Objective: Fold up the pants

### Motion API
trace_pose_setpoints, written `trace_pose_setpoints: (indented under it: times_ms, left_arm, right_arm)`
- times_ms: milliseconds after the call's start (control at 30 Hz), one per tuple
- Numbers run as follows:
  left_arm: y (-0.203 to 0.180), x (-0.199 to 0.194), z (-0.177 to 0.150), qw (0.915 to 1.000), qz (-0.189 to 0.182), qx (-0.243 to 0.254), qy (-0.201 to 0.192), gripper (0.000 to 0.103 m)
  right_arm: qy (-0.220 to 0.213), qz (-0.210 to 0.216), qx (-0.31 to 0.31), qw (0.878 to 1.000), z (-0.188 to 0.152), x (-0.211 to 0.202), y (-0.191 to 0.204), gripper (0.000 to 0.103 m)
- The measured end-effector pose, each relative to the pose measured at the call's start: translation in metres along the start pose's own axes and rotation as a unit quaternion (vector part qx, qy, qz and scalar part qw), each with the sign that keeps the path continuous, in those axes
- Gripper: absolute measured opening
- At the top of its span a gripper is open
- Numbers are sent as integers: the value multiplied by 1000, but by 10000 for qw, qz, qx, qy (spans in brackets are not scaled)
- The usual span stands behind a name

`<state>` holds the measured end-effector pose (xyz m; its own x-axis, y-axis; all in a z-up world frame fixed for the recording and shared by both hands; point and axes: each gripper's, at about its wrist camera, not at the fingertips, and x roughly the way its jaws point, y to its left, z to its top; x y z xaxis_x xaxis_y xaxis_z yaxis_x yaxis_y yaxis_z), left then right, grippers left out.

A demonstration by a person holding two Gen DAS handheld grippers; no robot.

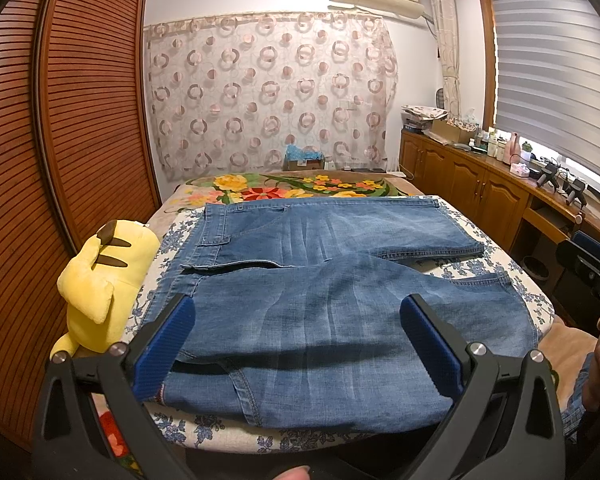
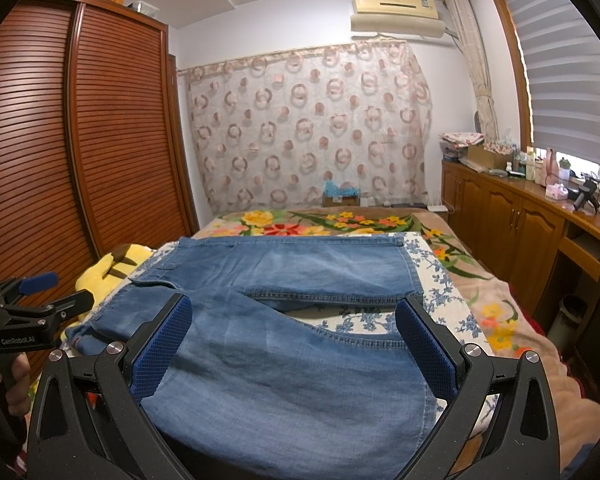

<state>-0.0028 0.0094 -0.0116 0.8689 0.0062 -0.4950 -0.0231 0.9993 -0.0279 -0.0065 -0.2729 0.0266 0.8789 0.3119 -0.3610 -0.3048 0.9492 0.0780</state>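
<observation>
Blue denim pants (image 1: 300,240) lie flat on a white cloth with blue flowers (image 1: 480,268) on the bed. The waist is at the left and the two legs run to the right, spread a little apart, with the near leg (image 2: 284,380) close to me. My left gripper (image 1: 298,304) hovers open over the near leg toward the waist side, nothing between its blue pads. My right gripper (image 2: 294,304) is open over the near leg's hem end, also holding nothing. Each gripper shows at the edge of the other's view: the left gripper (image 2: 60,290) and the right gripper (image 1: 592,260).
A yellow plush toy (image 1: 100,276) lies at the bed's left edge beside the waist. A slatted wooden wardrobe (image 1: 80,120) stands at the left. A wooden cabinet (image 2: 512,216) with bottles runs along the right under the window. A flowered blanket (image 2: 340,220) covers the far bed.
</observation>
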Motion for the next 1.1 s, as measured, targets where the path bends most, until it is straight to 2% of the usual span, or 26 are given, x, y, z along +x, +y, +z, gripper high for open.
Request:
trace_pose_setpoints:
  times_ms: [567,733,1100]
  left_arm:
    - [0,3,-3,10000,-5,6,29,103]
    - [12,19,-20,9997,64,2,232,103]
    - [46,33,-26,9980,312,-188,515,103]
  right_arm:
    - [14,2,-3,10000,0,-1,-2,103]
    - [214,23,-6,9998,-6,8,3,103]
    - [540,39,-44,9985,-15,16,-8,103]
